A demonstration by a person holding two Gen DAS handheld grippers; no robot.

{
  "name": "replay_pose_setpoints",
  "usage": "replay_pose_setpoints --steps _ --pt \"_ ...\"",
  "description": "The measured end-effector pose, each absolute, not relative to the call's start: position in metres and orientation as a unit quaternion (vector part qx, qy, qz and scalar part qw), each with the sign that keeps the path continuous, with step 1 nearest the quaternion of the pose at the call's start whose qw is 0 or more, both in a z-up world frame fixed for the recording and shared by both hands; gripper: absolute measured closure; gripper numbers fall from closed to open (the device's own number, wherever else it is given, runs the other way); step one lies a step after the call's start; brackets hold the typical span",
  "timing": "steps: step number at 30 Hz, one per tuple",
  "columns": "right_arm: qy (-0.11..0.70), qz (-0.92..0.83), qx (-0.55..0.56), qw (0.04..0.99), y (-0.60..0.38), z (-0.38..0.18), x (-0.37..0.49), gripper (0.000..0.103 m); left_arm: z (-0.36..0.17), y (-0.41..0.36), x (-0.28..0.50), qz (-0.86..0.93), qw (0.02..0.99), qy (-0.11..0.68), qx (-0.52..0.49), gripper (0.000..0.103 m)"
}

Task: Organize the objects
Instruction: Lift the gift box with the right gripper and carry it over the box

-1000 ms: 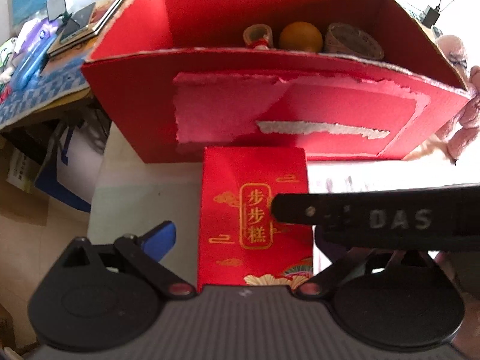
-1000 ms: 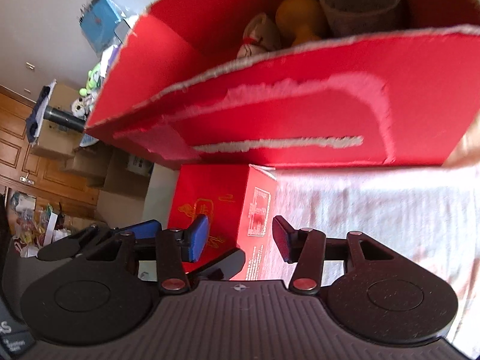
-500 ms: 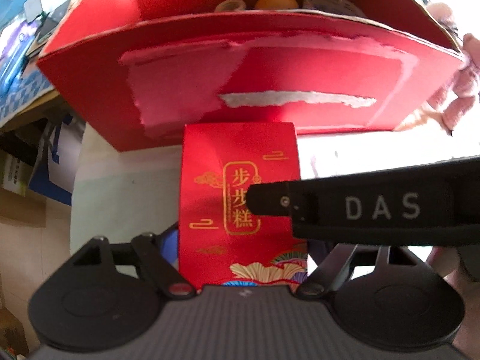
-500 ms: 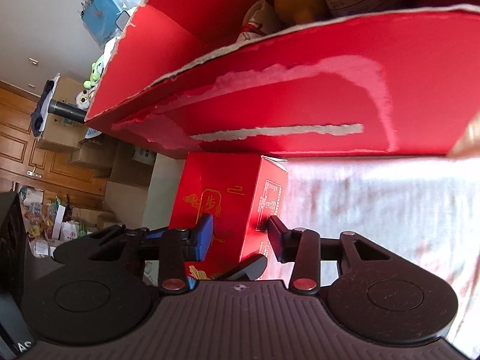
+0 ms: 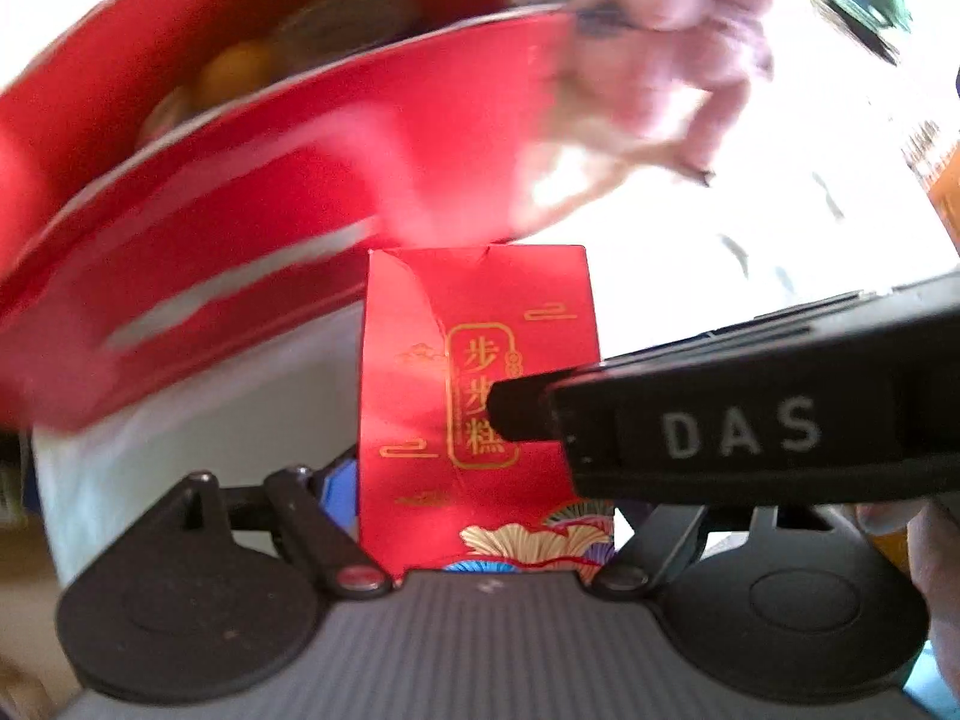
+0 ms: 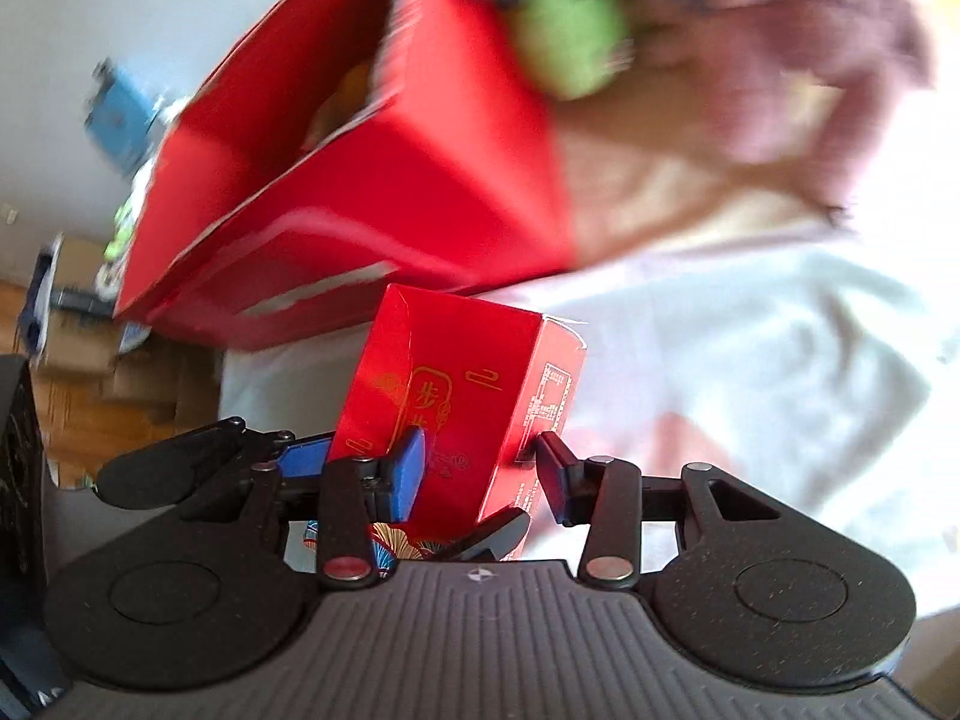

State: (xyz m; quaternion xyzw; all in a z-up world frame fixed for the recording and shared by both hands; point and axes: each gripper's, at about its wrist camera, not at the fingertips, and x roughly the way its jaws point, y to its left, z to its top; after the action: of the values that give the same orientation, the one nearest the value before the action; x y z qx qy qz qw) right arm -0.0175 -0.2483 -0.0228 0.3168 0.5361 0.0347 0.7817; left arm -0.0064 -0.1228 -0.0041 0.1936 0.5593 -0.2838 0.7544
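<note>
**Small red carton held by both grippers, short of the big box**

Large open red box waits ahead over the white tabletop; a pink plush toy crowds its right end. You pinch the small carton in the left gripper and right gripper, both clamped on its sides. Lift it clear of the rim, level.

Black left gripper, blue pads, red pivot screw, other gripper lettered "DAS"

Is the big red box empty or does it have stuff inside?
Not empty. Inside the big red box sits an orange ball, though everything in there looks blurry.
</note>
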Motion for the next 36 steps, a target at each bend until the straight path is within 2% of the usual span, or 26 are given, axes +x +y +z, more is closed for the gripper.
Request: replay_pose_setpoints --steps 9,18,27,36 --pt "0.474 -0.046 0.356 0.804 -0.321 -0.001 -0.076 0.058 0.019 -0.217 -0.046 -0.359 0.745 0.490 0.274 0.022" --pt "0.386 -0.053 0.328 0.861 -0.351 0.051 -0.096 0.058 0.070 -0.252 -0.051 -0.373 0.784 0.423 0.258 0.022" --pt "0.345 -0.004 0.306 0.887 -0.344 0.079 -0.085 0.058 0.113 -0.235 -0.041 -0.333 0.832 0.389 0.216 0.022" --pt "0.318 0.061 0.280 0.904 -0.310 0.112 -0.024 0.059 0.147 -0.181 0.004 -0.272 0.872 0.364 0.183 0.022"
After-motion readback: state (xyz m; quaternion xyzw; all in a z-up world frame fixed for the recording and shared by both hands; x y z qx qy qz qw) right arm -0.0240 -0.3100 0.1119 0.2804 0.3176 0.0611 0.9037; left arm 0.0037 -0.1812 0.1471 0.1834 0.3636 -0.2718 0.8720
